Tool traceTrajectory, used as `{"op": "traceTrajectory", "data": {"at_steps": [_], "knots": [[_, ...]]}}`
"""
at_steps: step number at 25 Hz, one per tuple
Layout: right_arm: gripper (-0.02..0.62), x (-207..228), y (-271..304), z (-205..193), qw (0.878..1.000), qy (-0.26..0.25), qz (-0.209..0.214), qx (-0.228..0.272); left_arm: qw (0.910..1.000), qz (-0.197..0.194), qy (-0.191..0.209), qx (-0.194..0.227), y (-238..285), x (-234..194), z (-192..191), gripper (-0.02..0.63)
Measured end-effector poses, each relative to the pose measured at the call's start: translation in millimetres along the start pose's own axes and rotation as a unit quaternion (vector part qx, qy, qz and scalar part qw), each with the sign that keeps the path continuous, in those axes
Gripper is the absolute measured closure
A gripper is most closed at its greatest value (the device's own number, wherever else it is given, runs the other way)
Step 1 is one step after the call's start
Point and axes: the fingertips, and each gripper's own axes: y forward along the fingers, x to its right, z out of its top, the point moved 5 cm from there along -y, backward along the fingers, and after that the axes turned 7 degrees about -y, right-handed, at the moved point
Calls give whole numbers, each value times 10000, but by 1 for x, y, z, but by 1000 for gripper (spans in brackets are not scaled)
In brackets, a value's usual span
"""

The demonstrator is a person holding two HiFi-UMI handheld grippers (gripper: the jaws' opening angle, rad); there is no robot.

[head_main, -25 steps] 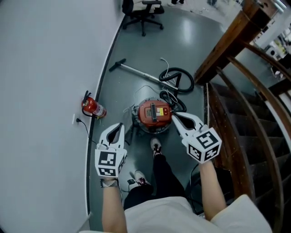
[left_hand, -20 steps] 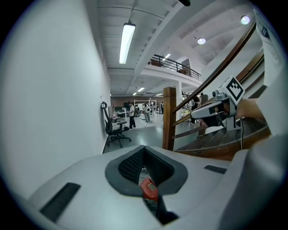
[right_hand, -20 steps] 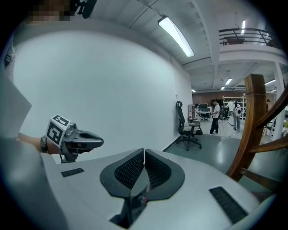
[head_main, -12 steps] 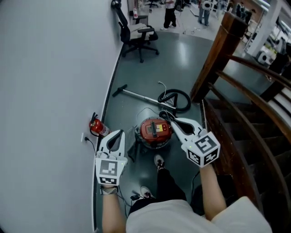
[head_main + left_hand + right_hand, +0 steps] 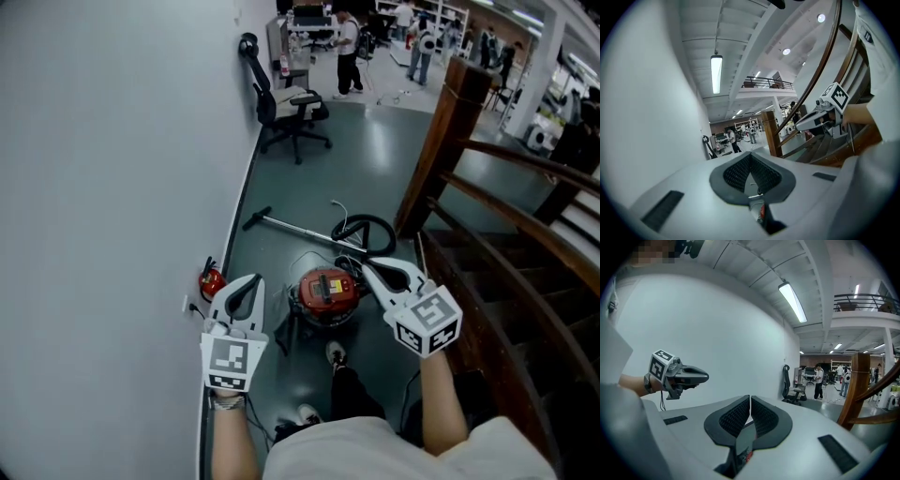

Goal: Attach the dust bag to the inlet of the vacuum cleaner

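Both are empty with jaws pressed together: left hand-held gripper (image 5: pixel 247 289) and right hand-held gripper (image 5: pixel 368 266), held up near level and well above the floor (image 5: pixel 375 159). The vacuum (image 5: pixel 325 292) sits on the floor just ahead of the person's shoe (image 5: pixel 336 353), between the two in the head view. The hose (image 5: pixel 367 228) is coiled behind it and the wand (image 5: pixel 286 226) lies toward the wall. Can't pick out the dust bag or the inlet from up here, too small.

My read: nothing is engaged, hands are off the job. To attach well:
- get down to the vacuum
- spread the jaws before reaching
- pinch the bag by its collar rather than the soft body
- square the collar to the inlet and push on evenly
- steady the vacuum with the other one

Vs a second ago:
- both are higher and the head view has tipped up
- the vacuum looks smaller
- the far end of the room, with people, is now in view
- the extinguisher (image 5: pixel 212 280) is now just beside the left jaw tip
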Motion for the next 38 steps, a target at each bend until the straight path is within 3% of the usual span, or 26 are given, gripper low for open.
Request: {"op": "traceTrajectory", "data": {"at_steps": [16,27,38], "knots": [[561,-62,-46,71,9971,-669,156,327,9981,-236,549,179,-80,12,50,604],[568,-81,-57,91,9951,-871,178,433,9959,-246,782,390,-103,22,78,604],[568,-85,-59,89,9955,-860,165,362,9964,-219,745,349,-107,20,72,604]]}}
